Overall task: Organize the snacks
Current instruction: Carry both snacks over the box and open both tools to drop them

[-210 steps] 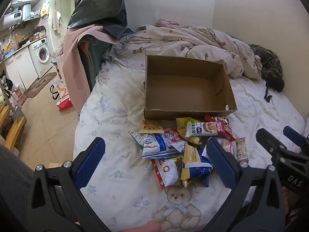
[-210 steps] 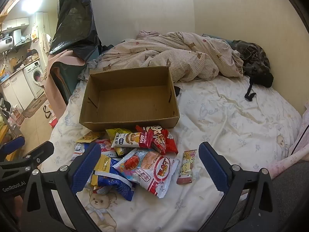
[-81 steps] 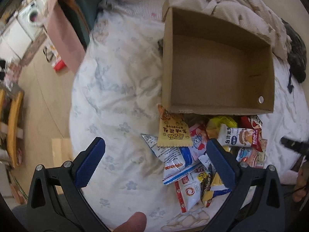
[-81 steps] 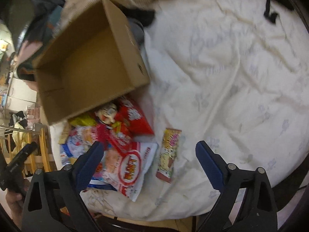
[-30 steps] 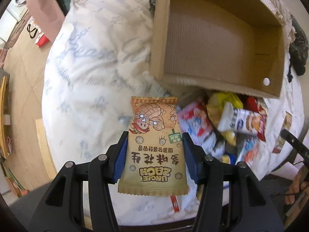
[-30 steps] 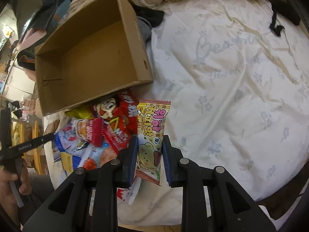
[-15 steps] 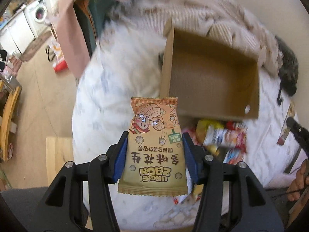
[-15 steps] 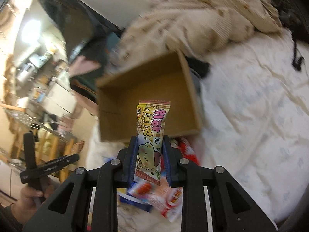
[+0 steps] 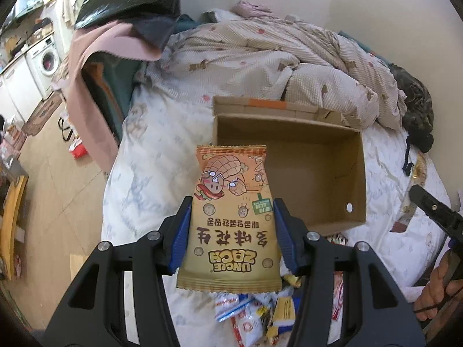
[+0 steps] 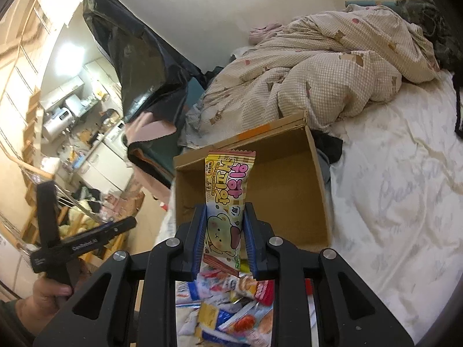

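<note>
My left gripper (image 9: 231, 231) is shut on an orange peanut snack bag (image 9: 231, 217), held upside down in the air before the open cardboard box (image 9: 315, 173). My right gripper (image 10: 225, 240) is shut on a slim yellow and pink candy bar wrapper (image 10: 228, 190), lifted in front of the same cardboard box (image 10: 283, 190). The box stands on the white bed sheet and nothing shows inside it. A pile of snack packets (image 9: 260, 312) lies on the sheet below the grippers, also seen as the snack pile (image 10: 228, 309) in the right wrist view.
A crumpled checked duvet (image 9: 260, 57) lies behind the box. A black bag and pink cloth (image 9: 115, 34) hang at the bed's left. The floor and a washing machine (image 9: 46, 57) are far left. White sheet (image 10: 390, 202) stretches right of the box.
Both grippers rose with their packets and tilted up. The views now take in the box, the duvet and the wall instead of looking down on the pile.
</note>
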Demonstrator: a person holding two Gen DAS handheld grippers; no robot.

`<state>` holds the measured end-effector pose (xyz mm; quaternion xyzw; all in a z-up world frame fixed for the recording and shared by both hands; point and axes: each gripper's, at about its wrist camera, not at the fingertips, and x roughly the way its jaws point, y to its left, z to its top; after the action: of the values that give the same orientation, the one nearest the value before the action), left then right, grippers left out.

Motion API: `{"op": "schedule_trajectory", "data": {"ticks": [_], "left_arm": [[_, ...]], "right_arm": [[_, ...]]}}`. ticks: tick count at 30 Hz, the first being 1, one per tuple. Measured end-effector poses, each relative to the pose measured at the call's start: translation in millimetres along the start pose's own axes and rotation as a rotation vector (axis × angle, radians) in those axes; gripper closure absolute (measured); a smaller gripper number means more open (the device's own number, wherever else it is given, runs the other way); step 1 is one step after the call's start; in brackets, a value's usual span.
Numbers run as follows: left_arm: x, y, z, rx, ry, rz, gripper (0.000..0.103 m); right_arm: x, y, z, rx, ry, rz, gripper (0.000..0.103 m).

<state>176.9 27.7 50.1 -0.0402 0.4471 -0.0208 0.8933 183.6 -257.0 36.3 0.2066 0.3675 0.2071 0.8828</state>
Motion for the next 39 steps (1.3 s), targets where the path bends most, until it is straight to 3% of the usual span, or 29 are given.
{"op": "schedule_trajectory", "data": {"ticks": [8,19,26,39], "left_arm": [[35,-19,16,0.048,-0.002,-0.008,0.053],[85,-27,22,0.051,0.012,-0.009,0.053],[118,-30,18,0.070,0.045,-0.002,0.053],[122,-17,22,0.031,0.039,0.045,0.052]], "right_arm": [[17,-14,7,0.013,0.025,-0.090,0.077],[67,-10,20,-0.071,0.051,-0.118,0.077],[89,-19,15,-0.013,0.103,-0.129,0.077],[108,-19,15,0.007,0.128,-0.142,0.077]]}}
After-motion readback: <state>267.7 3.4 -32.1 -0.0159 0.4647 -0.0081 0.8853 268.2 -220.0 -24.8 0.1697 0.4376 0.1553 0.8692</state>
